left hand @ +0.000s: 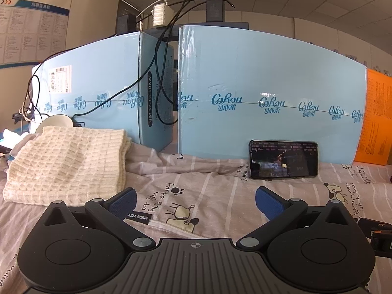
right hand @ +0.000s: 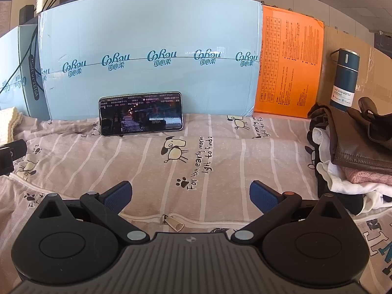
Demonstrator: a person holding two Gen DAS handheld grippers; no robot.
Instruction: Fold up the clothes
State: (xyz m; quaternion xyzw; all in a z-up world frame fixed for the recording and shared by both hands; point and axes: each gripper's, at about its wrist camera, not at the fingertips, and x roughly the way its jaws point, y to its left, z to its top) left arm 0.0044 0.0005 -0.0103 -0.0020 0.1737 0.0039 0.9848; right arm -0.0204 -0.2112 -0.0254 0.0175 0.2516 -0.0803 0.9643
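Unfolded clothes pile point(right hand: 348, 161) at far right, nearer right tongs point(right hand: 191, 196); folded cream knit point(left hand: 66, 164) left of left tongs point(left hand: 196, 202). Both tongs spread apart, empty.

Right of the right claw point(right hand: 189, 196), the clothes pile point(right hand: 352, 161) runs off the picture's edge, its lower layers buried under a brown jacket point(right hand: 355, 144). Ahead, the phone point(right hand: 140, 113) screen text is too small to read. Far left of the left claw point(left hand: 196, 203), a cup point(left hand: 57, 122) sits half hidden behind the cream knit point(left hand: 68, 161).
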